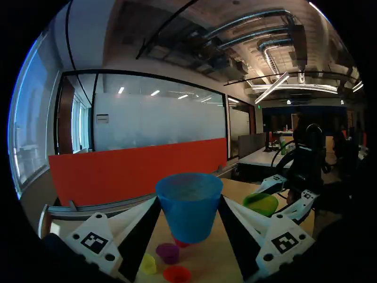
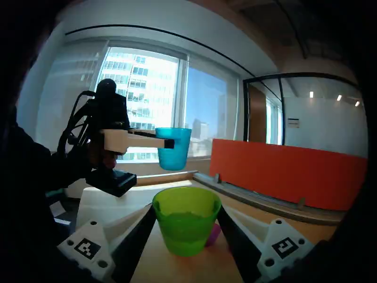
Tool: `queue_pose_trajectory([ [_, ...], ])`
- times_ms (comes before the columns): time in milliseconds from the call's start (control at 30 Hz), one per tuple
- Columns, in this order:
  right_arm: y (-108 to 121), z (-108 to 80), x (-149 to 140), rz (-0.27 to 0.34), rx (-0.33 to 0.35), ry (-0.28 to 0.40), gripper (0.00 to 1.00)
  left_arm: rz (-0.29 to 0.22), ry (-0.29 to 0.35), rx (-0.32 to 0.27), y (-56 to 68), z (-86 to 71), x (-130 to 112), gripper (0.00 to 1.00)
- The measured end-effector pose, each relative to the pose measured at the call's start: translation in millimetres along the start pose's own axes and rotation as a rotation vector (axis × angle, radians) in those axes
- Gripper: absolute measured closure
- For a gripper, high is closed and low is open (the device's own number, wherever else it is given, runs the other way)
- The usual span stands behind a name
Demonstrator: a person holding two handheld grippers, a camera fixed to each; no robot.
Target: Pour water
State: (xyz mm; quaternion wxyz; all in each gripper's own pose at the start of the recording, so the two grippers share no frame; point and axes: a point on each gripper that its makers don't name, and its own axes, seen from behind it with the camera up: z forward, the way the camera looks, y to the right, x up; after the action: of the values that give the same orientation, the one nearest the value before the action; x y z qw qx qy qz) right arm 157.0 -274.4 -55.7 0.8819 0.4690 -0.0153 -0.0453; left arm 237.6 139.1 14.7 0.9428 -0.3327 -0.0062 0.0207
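Left tongs are clamped on a blue cup, one finger on each side of its tapered wall. The cup is upright and lifted clear of the worktop. Whether it holds water I cannot tell; its inside looks dull grey.

Right tongs grip a green cup the same way, also upright. In the right gripper view the blue cup hangs higher than the green one and off to one side, with the two rims well apart. I judge the blue cup to be the pourer.

Under the blue cup, small cups stand on the worktop: a purple cup, a yellow cup and a red cup, well in from the far edge by the orange screen.

Hazards from here:
- **Early tilt:** with the rims this far apart, the stream would miss the green mouth and wet the worktop and the small cups.
- **Slipping cup:** both cups narrow downward, so either could slide through its fingers once tipped or as weight shifts.
- **Fast tip:** water would overshoot the narrow green rim.
- **Rim knock:** bumping the rims together could twist either cup in its grip.
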Motion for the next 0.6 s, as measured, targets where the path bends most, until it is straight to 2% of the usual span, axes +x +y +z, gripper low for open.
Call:
queue_pose_trajectory([
  [600, 21.8, -29.3, 5.7, 0.026, -0.059, -0.004, 0.10, 0.005, -0.048, -0.026, 10.1, -1.1, -35.9, 0.16],
])
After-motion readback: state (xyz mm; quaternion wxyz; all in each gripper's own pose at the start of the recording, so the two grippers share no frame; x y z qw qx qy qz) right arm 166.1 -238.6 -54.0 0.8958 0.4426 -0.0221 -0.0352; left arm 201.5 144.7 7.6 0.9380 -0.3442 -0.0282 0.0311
